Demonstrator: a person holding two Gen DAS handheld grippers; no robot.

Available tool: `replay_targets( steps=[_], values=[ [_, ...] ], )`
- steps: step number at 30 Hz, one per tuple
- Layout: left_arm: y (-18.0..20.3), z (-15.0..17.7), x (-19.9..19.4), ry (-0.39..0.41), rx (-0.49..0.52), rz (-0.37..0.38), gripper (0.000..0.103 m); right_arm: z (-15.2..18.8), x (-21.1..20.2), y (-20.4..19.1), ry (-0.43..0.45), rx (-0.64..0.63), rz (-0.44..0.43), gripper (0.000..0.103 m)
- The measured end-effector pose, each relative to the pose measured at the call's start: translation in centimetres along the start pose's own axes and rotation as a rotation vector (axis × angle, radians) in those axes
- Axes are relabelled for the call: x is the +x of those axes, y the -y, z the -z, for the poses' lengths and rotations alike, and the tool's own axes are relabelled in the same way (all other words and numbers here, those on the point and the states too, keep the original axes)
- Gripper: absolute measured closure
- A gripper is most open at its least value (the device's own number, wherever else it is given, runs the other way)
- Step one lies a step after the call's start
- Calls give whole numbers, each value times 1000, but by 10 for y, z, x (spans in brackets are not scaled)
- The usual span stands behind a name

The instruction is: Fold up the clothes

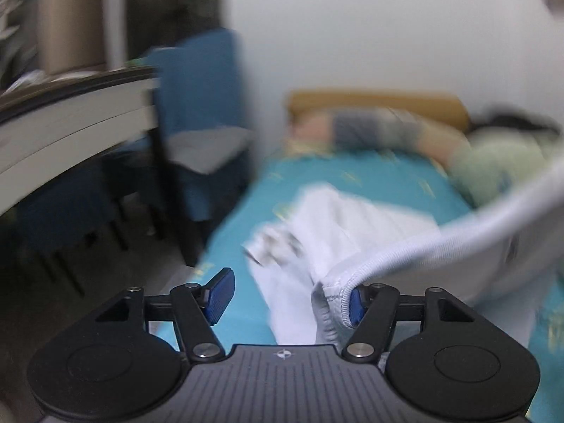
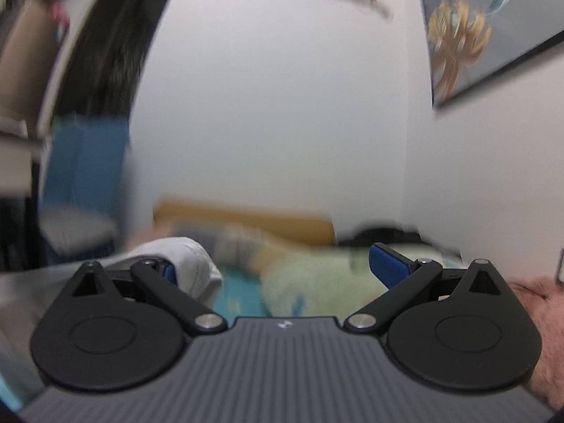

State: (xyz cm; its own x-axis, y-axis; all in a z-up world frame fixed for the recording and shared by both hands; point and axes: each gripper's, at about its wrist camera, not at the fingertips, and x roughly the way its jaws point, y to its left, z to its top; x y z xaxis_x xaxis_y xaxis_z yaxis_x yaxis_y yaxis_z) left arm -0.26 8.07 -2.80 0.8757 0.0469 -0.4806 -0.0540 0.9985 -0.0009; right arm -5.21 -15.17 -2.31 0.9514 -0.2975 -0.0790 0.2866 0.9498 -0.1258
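Here the left tongs (image 1: 287, 298) stand wide apart, the ribbed hem of a white garment (image 1: 352, 246) draped against the right blue pad (image 1: 355, 305); the garment trails over the teal bed (image 1: 352, 176) mid-frame. The right tongs (image 2: 278, 268) also gape, white cloth (image 2: 190, 264) bunched against the left pad. A poster (image 2: 476, 35) hangs upper right.

White garment (image 1: 338, 232), crumpled ahead of your left jaws, its ribbed hem draped over the right one and stretching away rightward, a white fold beside your right gripper's left jaw
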Motion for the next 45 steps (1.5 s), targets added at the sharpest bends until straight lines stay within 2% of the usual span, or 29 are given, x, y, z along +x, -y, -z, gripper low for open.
replay_targets(
  steps=[1, 3, 5, 6, 8, 11, 17, 22, 24, 27, 30, 32, 33, 35, 40, 45],
  values=[
    [-11, -6, -3, 20, -61, 0, 37, 7, 7, -2, -84, 10, -24, 0],
    [-17, -14, -16, 71, -84, 7, 37, 21, 20, -6, -238, 26, -65, 0],
    [-23, -21, -30, 123, -101, 14, 37, 29, 23, -11, -318, 24, -72, 1],
    [-25, -25, -37, 150, -109, 18, 37, 25, 19, -11, -316, 27, -63, 1],
    [-31, -37, -55, 198, -140, 20, 37, -2, 1, -8, -239, 43, -39, 1],
    [-47, -63, -91, 272, -227, 51, 37, -71, -33, 6, -87, 63, -38, 0],
    [-61, -154, -219, 519, -268, 119, 36, -221, -112, 36, 193, 63, -51, 0],
    [-62, -229, -336, 675, -240, 139, 32, -328, -185, 67, 335, 100, -66, 0],
    [-63, -254, -378, 714, -224, 165, 31, -365, -212, 80, 374, 119, -72, 0],
    [-58, -278, -427, 737, -208, 200, 27, -400, -247, 105, 431, 163, -69, 0],
    [-47, -287, -447, 716, -187, 217, 25, -414, -256, 120, 452, 169, -56, 0],
    [-40, -288, -448, 686, -184, 230, 24, -413, -247, 123, 436, 157, -45, 0],
    [-36, -286, -437, 663, -184, 237, 24, -409, -236, 122, 416, 148, -42, 0],
    [-32, -282, -390, 611, -184, 241, 23, -393, -206, 118, 357, 133, -41, 0],
    [-20, -255, -232, 482, -187, 258, 18, -323, -106, 91, 209, 85, -28, 0],
    [2, -222, -47, 354, -159, 216, 18, -250, 32, 51, 139, 56, 15, 0]
  ],
)
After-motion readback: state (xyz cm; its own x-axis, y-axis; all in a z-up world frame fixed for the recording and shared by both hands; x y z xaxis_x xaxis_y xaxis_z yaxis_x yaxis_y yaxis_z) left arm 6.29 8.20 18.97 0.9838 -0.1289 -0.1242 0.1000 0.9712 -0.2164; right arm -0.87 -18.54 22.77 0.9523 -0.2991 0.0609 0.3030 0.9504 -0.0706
